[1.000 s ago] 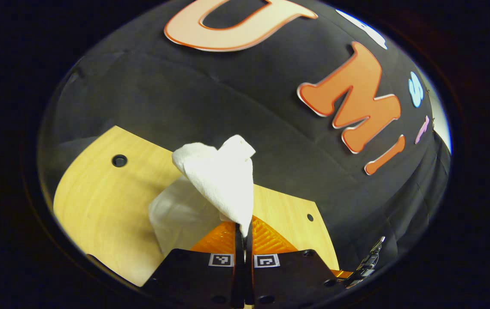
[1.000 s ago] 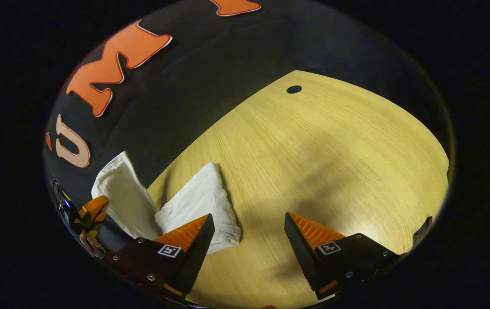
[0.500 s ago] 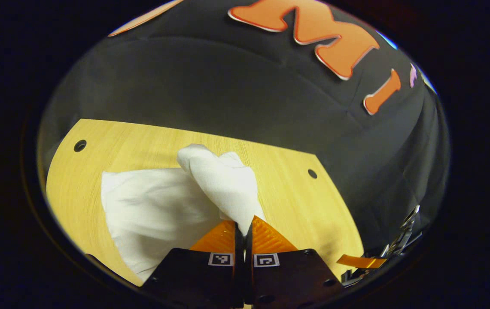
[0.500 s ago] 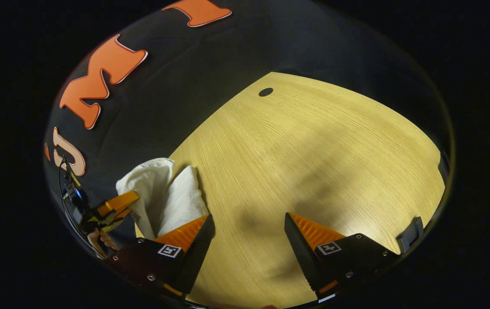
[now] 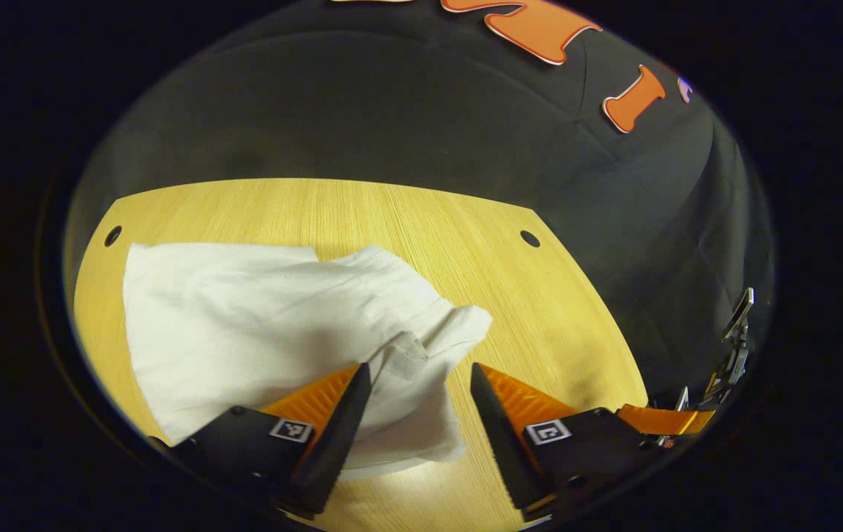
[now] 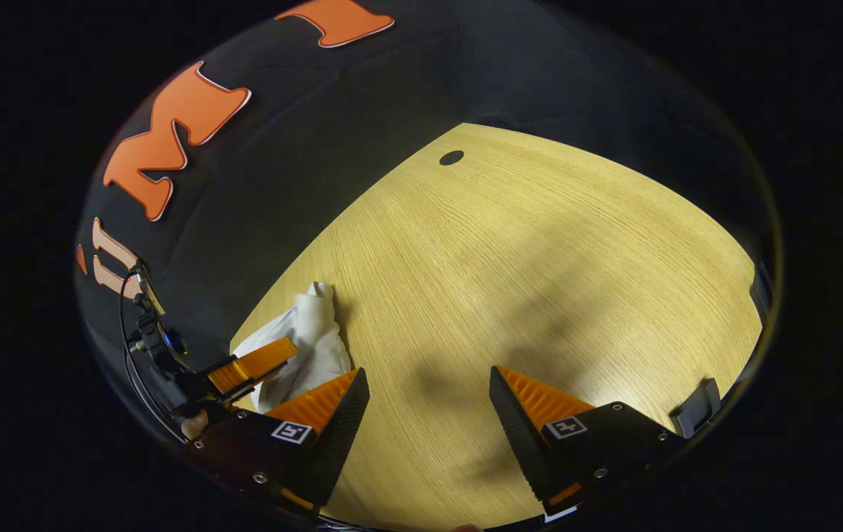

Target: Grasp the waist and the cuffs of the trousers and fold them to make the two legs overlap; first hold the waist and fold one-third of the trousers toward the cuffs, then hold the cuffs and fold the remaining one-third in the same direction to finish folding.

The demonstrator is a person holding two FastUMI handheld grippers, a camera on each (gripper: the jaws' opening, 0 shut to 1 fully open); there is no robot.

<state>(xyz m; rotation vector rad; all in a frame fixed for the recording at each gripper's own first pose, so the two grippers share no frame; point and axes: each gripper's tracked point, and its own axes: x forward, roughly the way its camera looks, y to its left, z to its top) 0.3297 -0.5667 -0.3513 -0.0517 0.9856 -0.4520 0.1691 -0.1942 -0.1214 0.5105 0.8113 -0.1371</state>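
White trousers (image 5: 244, 325) lie folded on the wooden table (image 5: 406, 214), with a loose top flap rumpled toward the right. My left gripper (image 5: 414, 377) stands open just over that flap's near edge, its fingers apart on either side of the cloth without pressing it. In the right gripper view the trousers (image 6: 310, 340) show as a small white bundle at the lower left, with the left gripper (image 6: 251, 366) beside it. My right gripper (image 6: 428, 384) is open over bare wood, holding nothing.
The table has small round holes (image 5: 530, 239) (image 5: 112, 236) (image 6: 451, 157) near its corners. Black cloth wall rises behind the far edge. A dark fitting (image 6: 694, 406) sits at the table's right edge in the right gripper view. A wide stretch of bare wood (image 6: 539, 266) lies ahead of my right gripper.
My left gripper lowered the pinched cloth onto the folded trousers and opened, letting it go. The flap now lies flat. The right gripper stayed open and barely shifted.
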